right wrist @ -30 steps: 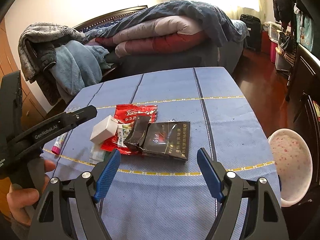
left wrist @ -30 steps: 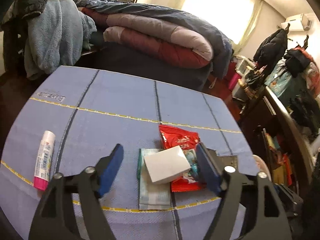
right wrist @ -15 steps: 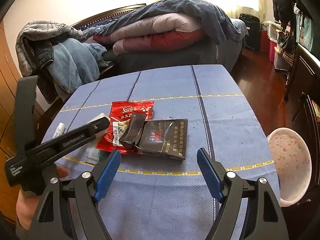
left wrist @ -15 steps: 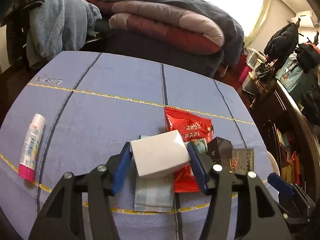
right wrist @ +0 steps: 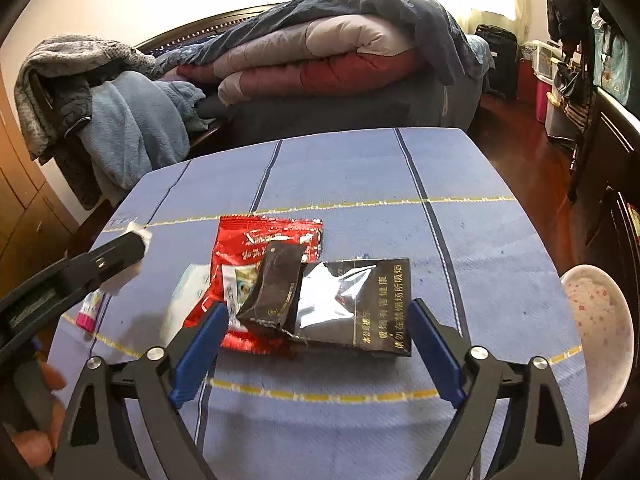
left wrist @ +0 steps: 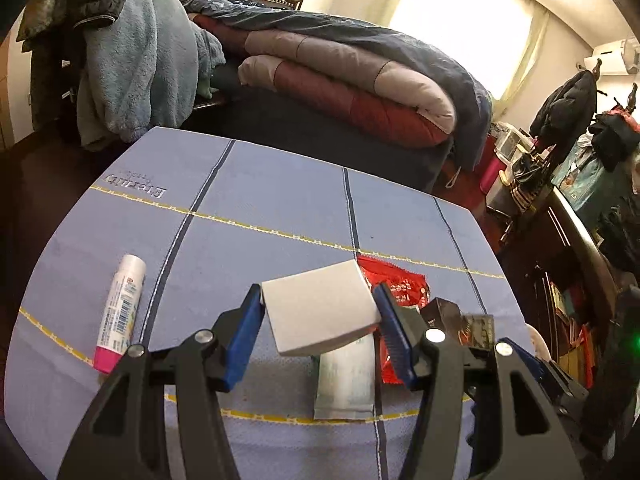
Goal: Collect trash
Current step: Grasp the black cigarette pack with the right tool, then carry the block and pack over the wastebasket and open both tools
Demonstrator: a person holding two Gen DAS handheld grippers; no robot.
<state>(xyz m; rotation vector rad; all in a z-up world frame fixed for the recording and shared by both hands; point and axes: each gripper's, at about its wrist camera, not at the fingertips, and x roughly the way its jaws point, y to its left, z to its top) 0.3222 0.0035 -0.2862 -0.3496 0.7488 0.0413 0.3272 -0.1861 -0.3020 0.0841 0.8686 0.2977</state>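
Trash: several pieces are seen on the blue desk; one is already held, the rest are left lying.
Bed: a bed piled with folded quilts is seen behind the desk, well apart from the work.
Bowl: a pale speckled bowl is seen past the desk's right edge; it is judged a likely drop point, though this cannot be confirmed.
Black foil pack: the black foil pack lies flat near the front edge, between the fingers of the right gripper, which is spread wide and holds nothing.
Red wrapper: the red wrapper lies partly under the black foil pack and under a small dark torn piece.
White box: the white box is clamped between the pads of the left gripper and appears lifted off the desk.
Pale sachet: a pale sachet lies flat on the desk below the held box.
Glue stick: a glue stick with a pink end lies at the left, well apart; whether it counts as trash cannot be told.
Progress: judged early, with one item gripped and nothing seen deposited.
Obstruction: overlapping wrappers are judged likely to drag together when one is pulled.
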